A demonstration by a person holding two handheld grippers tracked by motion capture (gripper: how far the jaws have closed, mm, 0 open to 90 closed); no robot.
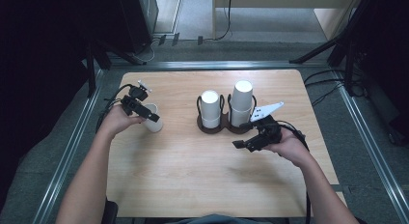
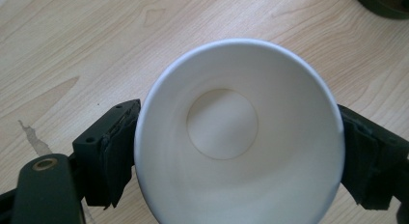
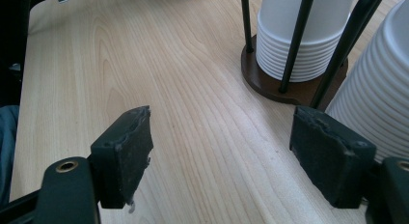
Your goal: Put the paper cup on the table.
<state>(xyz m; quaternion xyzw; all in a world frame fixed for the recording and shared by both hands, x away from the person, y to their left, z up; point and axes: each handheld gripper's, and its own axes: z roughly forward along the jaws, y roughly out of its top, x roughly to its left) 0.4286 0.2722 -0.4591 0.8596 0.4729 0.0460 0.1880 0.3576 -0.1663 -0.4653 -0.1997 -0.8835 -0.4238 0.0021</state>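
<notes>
Paper cup is what's being handled here: it stands mouth up on the left part of the wooden table, well apart from the cup holder in the middle, and the left gripper has its jaws pressed against the cup's two sides just below the rim. From the left gripper view the cup looks empty and the rim is still round, so I'd say the squeeze is about right; any harder and thin paper like this would probably go oval and pop out. If it's getting lifted, I'd go straight up and keep it level, pads square on the wall. The right gripper is spread wide with nothing in it, hovering low over the table just in front of the holder, with the two stacks of upside-down cups right beside its far jaw. Room-wise, the front half of the table is bare wood, so loads of space there. The cup sits fairly near the left edge, though, so I'd avoid swinging outward, and the holder's thin black rods look easy to clip.
</notes>
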